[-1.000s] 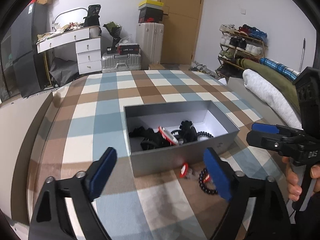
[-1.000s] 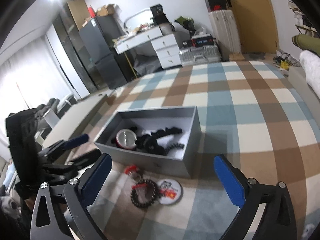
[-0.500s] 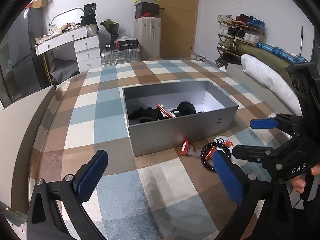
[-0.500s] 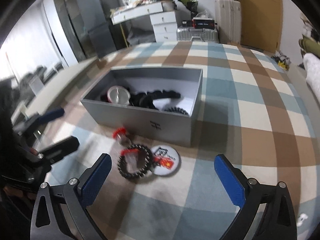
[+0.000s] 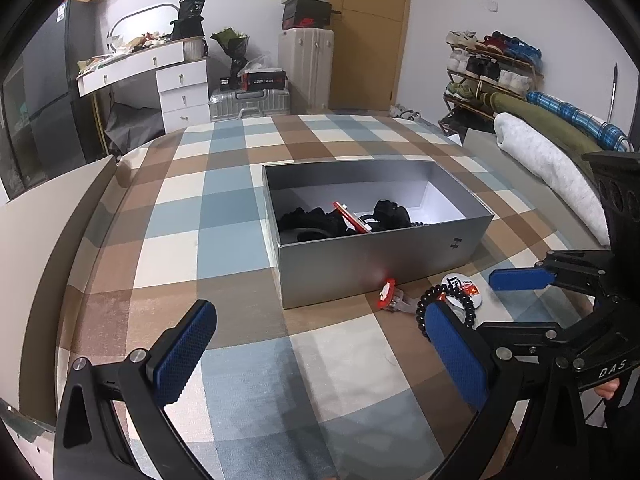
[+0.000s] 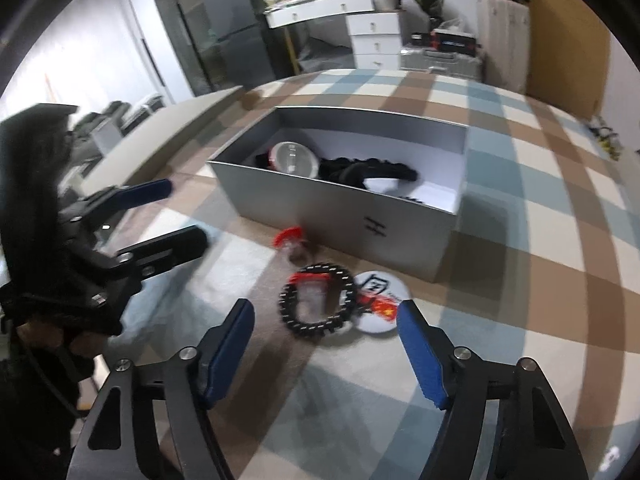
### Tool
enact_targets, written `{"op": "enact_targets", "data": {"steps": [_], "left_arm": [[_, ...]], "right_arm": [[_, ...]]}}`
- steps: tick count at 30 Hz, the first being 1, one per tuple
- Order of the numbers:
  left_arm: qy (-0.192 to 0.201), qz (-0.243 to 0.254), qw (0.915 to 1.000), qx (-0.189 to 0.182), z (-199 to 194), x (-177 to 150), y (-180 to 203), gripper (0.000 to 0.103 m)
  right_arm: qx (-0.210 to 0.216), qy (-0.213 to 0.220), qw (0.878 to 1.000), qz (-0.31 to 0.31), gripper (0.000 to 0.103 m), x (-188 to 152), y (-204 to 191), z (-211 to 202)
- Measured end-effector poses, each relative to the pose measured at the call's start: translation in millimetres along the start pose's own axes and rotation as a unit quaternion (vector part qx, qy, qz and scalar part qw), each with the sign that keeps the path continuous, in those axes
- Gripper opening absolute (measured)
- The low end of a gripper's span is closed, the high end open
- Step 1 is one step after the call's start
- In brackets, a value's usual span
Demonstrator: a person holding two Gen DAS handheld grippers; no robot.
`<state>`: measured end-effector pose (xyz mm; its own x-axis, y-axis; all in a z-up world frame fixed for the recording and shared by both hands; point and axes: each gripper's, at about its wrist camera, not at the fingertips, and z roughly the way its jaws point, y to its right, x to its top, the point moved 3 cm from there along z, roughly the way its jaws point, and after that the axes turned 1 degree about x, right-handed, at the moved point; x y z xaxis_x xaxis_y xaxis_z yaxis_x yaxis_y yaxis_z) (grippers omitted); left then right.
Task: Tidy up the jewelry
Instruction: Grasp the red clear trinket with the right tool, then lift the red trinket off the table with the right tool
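Note:
A grey open box sits on the checked cloth and holds black pieces, a red-rimmed round item and a bead string. In front of it lie a black bead bracelet, a white round badge and a small red clip. My right gripper is open and empty, just short of the bracelet; it also shows in the left wrist view. My left gripper is open and empty, back from the box; it also shows in the right wrist view.
The checked cloth covers a bed-like surface. A rolled white blanket lies along its right edge. Beyond are a white dresser, suitcases, a shoe rack and a door.
My right gripper has come down and closer to the bracelet and badge, its jaws narrower but still open. My left gripper has drawn back from the box.

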<state>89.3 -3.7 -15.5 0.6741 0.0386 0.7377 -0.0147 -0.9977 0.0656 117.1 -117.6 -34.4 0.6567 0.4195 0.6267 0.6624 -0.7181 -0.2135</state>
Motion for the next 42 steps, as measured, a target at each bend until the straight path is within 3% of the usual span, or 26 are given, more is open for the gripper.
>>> {"op": "enact_targets", "data": {"steps": [6,9,14,23,31,34,42], "left_arm": [[-0.004,0.008,1.0,-0.001,1.8,-1.4,3.7,0.102],[-0.008,0.012,0.9999,0.0,3.8,-2.7,5.2,0.102],[-0.009,0.012,0.9999,-0.002,3.9,-2.9,4.0,0.102],[-0.011,0.009,0.9999,-0.006,4.5,-3.2,4.2,0.102],[-0.015,0.013,0.9998,-0.008,6.1,-4.3,6.4,0.102],[-0.016,0.013,0.9997,-0.009,6.2,-4.5,6.8,0.102],[-0.017,0.015,0.9997,-0.009,6.4,-5.1,8.3,0.102]], "right_arm": [[0.021,-0.001,1.0,-0.002,0.064,0.2,-7.0,2.2],[0.013,-0.006,1.0,-0.002,0.063,-0.5,-6.9,7.7],[0.006,-0.016,1.0,-0.008,0.049,-3.2,-7.8,15.0],[-0.017,-0.019,0.999,-0.024,0.038,-6.0,-11.0,18.4],[0.014,-0.01,1.0,-0.009,0.035,-3.6,-6.6,10.9],[0.017,-0.015,1.0,-0.005,0.029,-4.2,-5.8,12.7],[-0.005,-0.003,1.0,0.017,0.021,-1.9,4.5,14.7]]}}
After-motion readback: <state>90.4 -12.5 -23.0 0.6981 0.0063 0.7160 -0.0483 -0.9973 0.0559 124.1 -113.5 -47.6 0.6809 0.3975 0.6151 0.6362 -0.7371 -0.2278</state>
